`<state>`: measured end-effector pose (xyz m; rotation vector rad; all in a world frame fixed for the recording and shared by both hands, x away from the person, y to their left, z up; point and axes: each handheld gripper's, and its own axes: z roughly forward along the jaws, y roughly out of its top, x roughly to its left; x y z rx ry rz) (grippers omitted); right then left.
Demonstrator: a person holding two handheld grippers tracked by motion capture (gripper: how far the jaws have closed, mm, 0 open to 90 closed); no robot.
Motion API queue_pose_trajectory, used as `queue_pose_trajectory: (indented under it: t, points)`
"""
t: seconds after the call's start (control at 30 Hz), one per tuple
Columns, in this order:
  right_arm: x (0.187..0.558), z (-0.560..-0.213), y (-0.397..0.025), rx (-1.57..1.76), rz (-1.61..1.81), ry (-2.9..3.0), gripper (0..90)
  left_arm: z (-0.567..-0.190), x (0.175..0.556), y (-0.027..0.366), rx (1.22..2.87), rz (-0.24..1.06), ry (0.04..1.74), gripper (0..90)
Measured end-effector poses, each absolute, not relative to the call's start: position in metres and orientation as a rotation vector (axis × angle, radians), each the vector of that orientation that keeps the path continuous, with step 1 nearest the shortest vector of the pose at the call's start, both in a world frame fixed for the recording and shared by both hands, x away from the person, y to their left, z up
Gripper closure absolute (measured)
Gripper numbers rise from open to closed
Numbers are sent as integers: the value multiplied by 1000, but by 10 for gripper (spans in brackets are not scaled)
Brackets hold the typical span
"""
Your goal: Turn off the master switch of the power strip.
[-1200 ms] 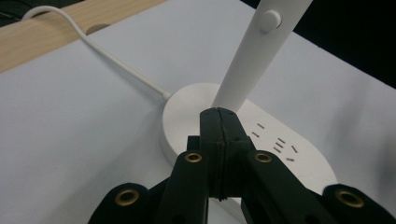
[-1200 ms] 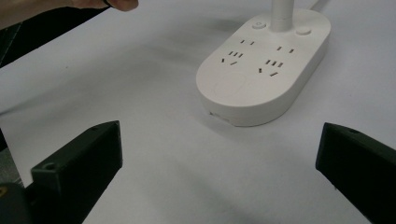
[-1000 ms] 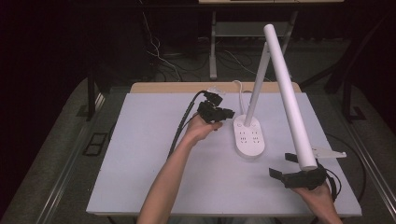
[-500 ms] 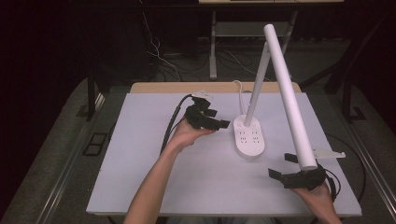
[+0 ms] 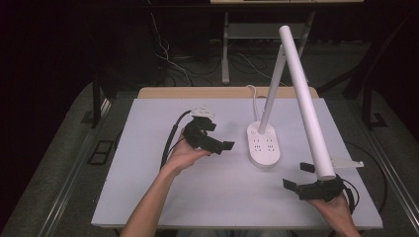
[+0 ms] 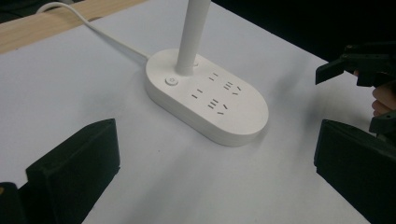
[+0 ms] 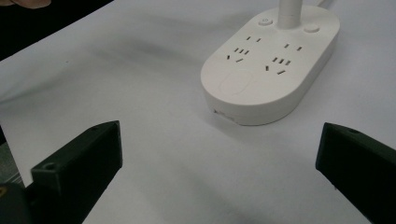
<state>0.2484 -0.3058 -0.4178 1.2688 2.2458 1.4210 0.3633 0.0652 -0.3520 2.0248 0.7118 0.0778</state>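
White table (image 5: 148, 197) fills a dark room. On its far right part stands a white desk lamp (image 5: 264, 143) with sockets in its oval base. Left gripper (image 5: 217, 144) hovers just beside that base, jaws wide apart; right gripper (image 5: 300, 177) waits nearer the front edge, jaws also spread, empty.

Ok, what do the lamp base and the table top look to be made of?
The lamp base looks like smooth white moulded plastic: rounded edges, soft sheen, socket slots. The table top seems a matte pale grey sheet, perhaps laminate, with a wood-coloured edge at the back.
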Motion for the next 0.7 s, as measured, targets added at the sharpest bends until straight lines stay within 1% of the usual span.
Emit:
queue_pose_trajectory:
  t: [0.2,0.47,0.7]
  points:
    - [248,-418,-305,1268,1419,2246,0,-360,349,84,1969,90,744,0]
    - [247,-417,-304,1276,1416,2245,0,-372,332,109,1939,89,777,0]
    - [247,-418,-304,1278,1414,2245,0,-383,318,132,1915,114,819,0]
